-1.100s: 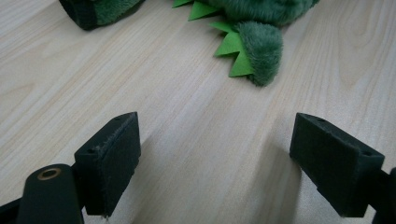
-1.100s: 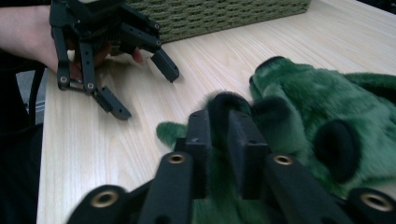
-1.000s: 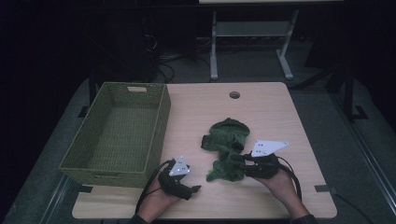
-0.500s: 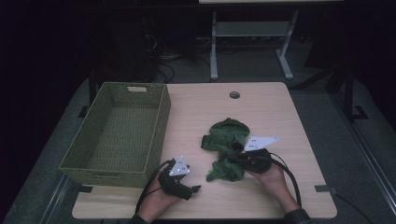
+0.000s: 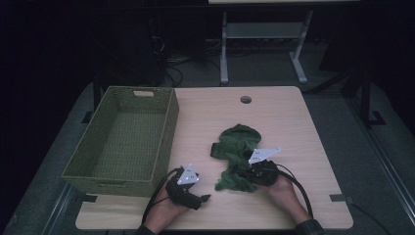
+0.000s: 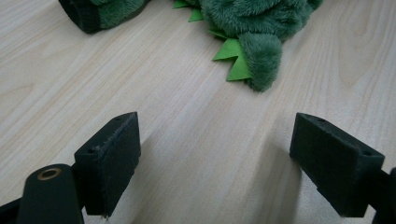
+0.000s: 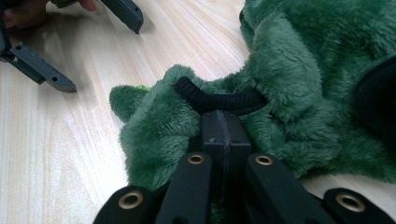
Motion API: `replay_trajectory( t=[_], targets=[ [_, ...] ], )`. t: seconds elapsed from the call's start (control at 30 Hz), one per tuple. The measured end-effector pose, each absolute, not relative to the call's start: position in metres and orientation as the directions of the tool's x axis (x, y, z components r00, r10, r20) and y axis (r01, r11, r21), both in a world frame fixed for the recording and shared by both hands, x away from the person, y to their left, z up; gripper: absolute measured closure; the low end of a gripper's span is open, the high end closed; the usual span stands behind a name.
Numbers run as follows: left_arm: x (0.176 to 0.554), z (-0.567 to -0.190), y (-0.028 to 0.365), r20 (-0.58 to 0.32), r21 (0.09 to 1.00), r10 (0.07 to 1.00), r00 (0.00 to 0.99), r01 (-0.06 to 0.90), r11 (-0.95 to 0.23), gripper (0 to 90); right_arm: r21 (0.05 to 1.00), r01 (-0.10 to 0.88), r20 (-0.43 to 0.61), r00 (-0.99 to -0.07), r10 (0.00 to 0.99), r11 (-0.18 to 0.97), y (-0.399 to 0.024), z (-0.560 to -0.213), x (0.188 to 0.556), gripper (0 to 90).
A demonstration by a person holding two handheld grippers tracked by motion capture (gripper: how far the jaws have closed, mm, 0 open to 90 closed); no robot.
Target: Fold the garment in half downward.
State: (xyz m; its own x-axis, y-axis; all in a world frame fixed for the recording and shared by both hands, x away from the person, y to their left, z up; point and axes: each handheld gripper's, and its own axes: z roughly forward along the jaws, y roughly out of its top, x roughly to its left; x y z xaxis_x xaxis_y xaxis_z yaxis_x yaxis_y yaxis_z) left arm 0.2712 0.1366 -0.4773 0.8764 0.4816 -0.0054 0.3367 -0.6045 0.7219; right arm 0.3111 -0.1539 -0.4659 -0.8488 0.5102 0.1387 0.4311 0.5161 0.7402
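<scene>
At the left of the high view stood the empty woven basket [image 5: 122, 142], and just right of its near corner, low in the frame, the left gripper [image 5: 204, 198] rested on the wooden table [image 5: 293, 117] with its jaws spread wide and nothing between them. In the left gripper view its pads [image 6: 112, 158] framed bare wood, well short of the cloth. Right of centre lay the green plush garment [image 5: 235, 152], crumpled flat: it looked light, limp and fuzzy, likely to sag and trail when lifted, so a pinch on a bunched fold or on the black ribbed cuff [image 7: 219, 99] seemed the surest hold. At its lower right edge the right gripper [image 5: 244, 172] had just been closing and was clamped tight on a fold of the fleece below that cuff.
</scene>
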Motion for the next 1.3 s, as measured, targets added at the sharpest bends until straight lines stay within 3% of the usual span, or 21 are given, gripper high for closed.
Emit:
replay_trajectory(
  t=[0.1, 0.17, 0.27, 0.47, 0.73, 1.3],
  targets=[
    [0.271, -0.477, 0.137, -0.006, 0.722, 0.482, 0.876, 0.337, -0.605, 15.6, 0.75, 0.423, 0.127, -0.847, 0.517, 0.509, -0.155, -0.462, 0.31, 88.4],
    [0.271, -0.477, 0.137, -0.006, 0.722, 0.482, 0.876, 0.337, -0.605, 15.6, 0.768, 0.407, 0.111, -0.845, 0.523, 0.494, -0.158, -0.456, 0.309, 77.9],
    [0.271, -0.477, 0.136, -0.005, 0.721, 0.481, 0.877, 0.337, -0.606, 15.5, 0.792, 0.41, 0.119, -0.831, 0.543, 0.453, -0.166, -0.446, 0.308, 70.8],
    [0.274, -0.475, 0.133, 0.001, 0.716, 0.499, 0.867, 0.348, -0.605, 15.6, 0.819, 0.401, 0.117, -0.817, 0.565, 0.41, -0.176, -0.428, 0.308, 63.8],
    [0.287, -0.453, 0.12, -0.013, 0.739, 0.509, 0.861, 0.351, -0.575, 23.4, 0.833, 0.399, 0.096, -0.787, 0.61, 0.384, -0.19, -0.416, 0.314, 61.8],
    [0.359, -0.414, 0.103, -0.029, 0.763, 0.556, 0.831, 0.378, -0.524, 35.9, 0.832, 0.43, 0.086, -0.725, 0.684, 0.35, -0.213, -0.397, 0.356, 60.8]
  ],
)
